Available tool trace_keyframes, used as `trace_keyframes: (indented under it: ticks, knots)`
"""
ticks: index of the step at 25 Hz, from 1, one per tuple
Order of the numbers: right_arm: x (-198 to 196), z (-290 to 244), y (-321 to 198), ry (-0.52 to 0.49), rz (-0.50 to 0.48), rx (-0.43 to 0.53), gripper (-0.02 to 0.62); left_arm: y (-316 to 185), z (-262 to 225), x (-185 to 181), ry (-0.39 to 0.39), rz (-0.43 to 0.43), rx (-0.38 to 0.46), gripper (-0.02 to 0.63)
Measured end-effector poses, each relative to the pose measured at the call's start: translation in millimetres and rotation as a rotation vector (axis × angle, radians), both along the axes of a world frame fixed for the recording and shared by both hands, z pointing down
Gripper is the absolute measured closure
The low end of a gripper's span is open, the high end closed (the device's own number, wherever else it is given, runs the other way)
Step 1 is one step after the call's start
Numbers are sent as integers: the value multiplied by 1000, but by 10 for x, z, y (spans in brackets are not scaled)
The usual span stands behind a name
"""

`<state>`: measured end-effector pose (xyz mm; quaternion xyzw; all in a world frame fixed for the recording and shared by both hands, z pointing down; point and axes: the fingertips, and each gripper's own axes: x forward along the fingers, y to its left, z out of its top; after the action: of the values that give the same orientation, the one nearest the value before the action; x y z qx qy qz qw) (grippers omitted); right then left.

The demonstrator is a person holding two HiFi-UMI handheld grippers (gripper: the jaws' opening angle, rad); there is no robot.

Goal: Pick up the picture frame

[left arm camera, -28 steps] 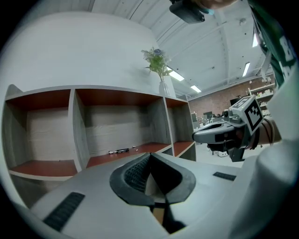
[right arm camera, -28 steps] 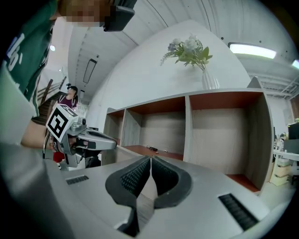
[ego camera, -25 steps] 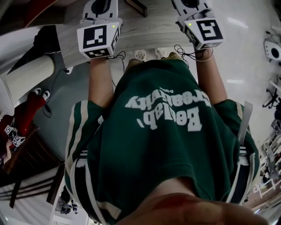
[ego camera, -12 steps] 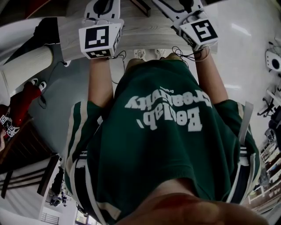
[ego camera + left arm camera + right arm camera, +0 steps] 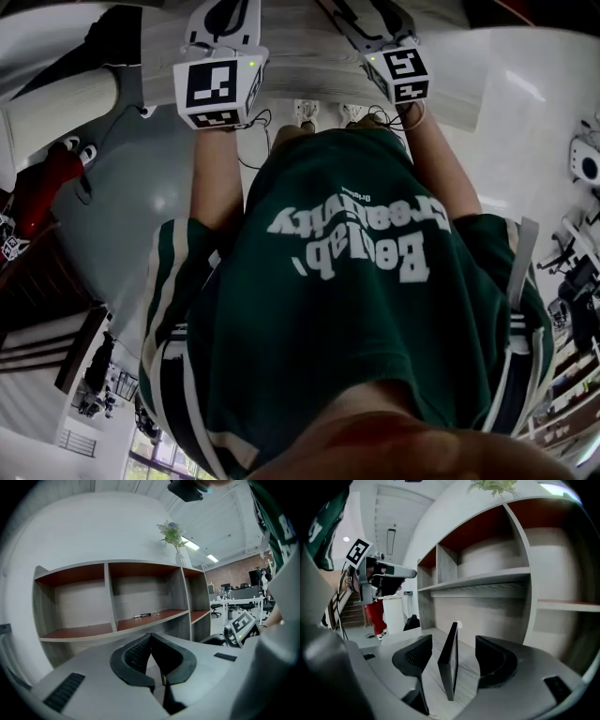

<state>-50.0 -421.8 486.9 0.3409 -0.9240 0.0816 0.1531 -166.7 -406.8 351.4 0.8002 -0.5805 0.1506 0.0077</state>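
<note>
The picture frame (image 5: pixel 449 667) is black and stands upright, edge-on, on a pale wood surface (image 5: pixel 465 686). My right gripper (image 5: pixel 453 642) straddles it. Its jaws have just been opening, and the frame stands between them with a gap on each side. In the head view the right gripper (image 5: pixel 367 21) reaches over the wood top (image 5: pixel 309 66) ahead of the person. My left gripper (image 5: pixel 151 637) is shut with nothing between its pads and points at the shelf unit (image 5: pixel 108 603). In the head view the left gripper (image 5: pixel 221 19) is at upper left.
A grey shelf unit with reddish-brown shelves stands ahead; a pen (image 5: pixel 142 615) lies on its middle shelf and a vase of flowers (image 5: pixel 174 538) stands on top. A shelf divider (image 5: pixel 524 573) rises just behind the frame. Office desks and chairs (image 5: pixel 229 605) lie far right.
In the head view the right gripper has dropped and shifted left, closer to the wood top. The left gripper has shifted only slightly.
</note>
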Motion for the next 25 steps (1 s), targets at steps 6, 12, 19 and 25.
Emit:
trace_keyframes:
  ticks: [6,12,19,25]
  knots:
    - [-117,312,-51,-3,54,-22,334,62,109,-282,-15,-35,-28,588]
    - [-135,616,-116,-20,85,-43,336,41,249,-349,-38,-38,-50,588]
    - [-458,1048,-267,-22,91,-80,336,-9,557,-709,-36,-60,-106,588]
    - [-661,1305,-457,23,119,-86,336,75,702,-1052,-47,-73,-136,588]
